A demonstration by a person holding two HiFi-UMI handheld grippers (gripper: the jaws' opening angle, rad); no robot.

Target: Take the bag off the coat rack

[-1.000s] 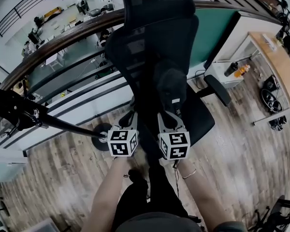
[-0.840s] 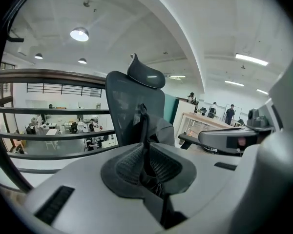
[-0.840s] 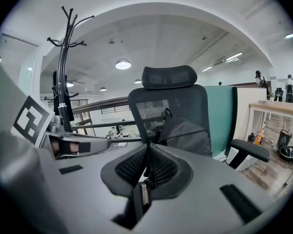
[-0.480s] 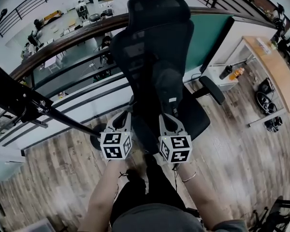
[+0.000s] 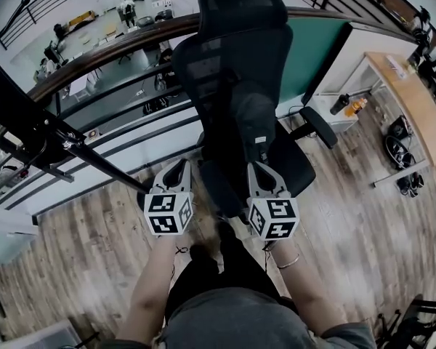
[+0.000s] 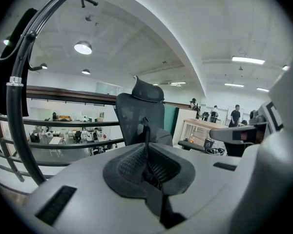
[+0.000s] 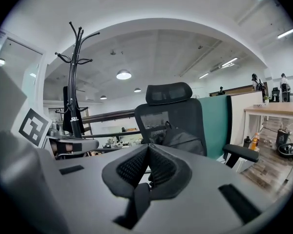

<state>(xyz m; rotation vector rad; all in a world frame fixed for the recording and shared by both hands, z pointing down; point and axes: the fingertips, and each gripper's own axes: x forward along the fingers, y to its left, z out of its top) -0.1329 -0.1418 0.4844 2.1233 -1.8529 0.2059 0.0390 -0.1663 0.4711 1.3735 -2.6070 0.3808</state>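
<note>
Over wood floor (image 5: 363,217), bag (image 5: 251,126) upright on chair (image 5: 232,49), long axis vertical, left tool (image 5: 179,167) and right tool (image 5: 262,168) closed.

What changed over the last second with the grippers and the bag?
The left gripper and right gripper spread apart sideways, their jaws closing on nothing. The bag stays on the chair, off the coat rack.

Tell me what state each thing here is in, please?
Dark grey soft bag: lying on the chair seat, unheld.
Black mesh office chair: upright, holding the bag.
Black metal coat rack: standing upright.
Left gripper: shut, empty.
Right gripper: shut, empty.
</note>
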